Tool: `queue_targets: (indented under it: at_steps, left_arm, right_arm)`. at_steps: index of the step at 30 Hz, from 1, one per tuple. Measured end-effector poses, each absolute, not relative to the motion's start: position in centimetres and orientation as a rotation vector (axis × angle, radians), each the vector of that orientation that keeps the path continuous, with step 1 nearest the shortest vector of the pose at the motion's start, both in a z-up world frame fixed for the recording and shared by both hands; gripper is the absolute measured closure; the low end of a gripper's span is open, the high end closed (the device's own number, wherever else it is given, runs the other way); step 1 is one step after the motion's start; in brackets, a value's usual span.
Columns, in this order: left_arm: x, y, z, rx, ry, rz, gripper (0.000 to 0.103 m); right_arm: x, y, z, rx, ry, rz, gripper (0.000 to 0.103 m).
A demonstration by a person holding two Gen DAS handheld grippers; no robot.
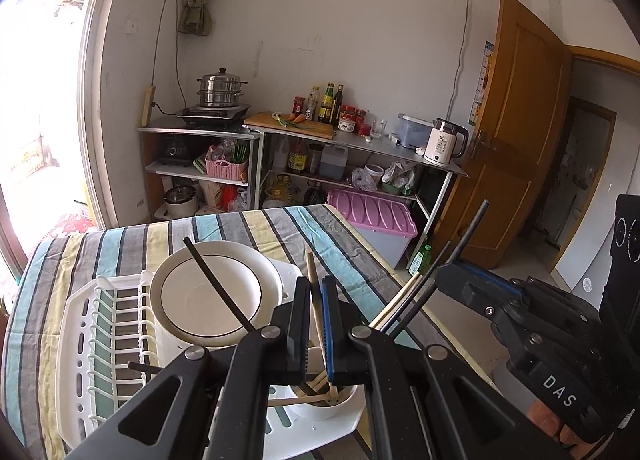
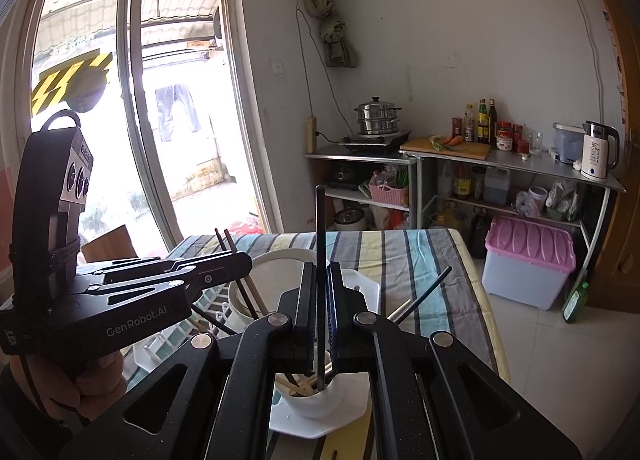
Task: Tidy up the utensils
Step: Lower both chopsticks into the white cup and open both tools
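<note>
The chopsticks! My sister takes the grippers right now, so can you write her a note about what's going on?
Left gripper: shut on a wooden chopstick, above the white cup.
Right gripper: shut on a black chopstick, held upright over the same white cup.
Things: the cup sits at the near corner of the white drying rack, already holding several chopsticks. White plates stand in the rack, one black chopstick leaning across them.
Done: most chopsticks are in the cup.
Left: probably lower both held chopsticks in, then collect the leaning one.
</note>
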State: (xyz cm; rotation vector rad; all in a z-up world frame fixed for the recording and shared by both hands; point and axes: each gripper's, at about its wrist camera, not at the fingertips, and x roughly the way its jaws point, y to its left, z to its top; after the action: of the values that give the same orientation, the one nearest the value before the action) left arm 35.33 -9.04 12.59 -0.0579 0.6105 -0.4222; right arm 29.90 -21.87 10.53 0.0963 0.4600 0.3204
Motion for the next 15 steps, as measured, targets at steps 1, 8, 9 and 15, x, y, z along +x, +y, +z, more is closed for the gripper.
queue_targets:
  at_steps: [1,8,9,15]
  left_arm:
    - [35.3,-9.0,12.4,-0.057,0.615,-0.42,0.098]
    - [34.9,-8.6,10.9,-0.038,0.647,-0.398,0.098]
    - [34.8,-8.5,10.7,-0.039,0.652,-0.396,0.098]
    - [34.4,-7.8,10.7,-0.049,0.651,-0.378,0.098]
  right_arm:
    - [29.9,-21.9,10.3,0.097,0.465,0.319,0.098]
    - [29.9,-22.3,9.2,0.108,0.496,0.309,0.098]
    - [29.9,-22.3,9.1,0.108,0.498,0.307,0.098]
    - [29.7,-22.8,8.9,0.117,0.505,0.299,0.098]
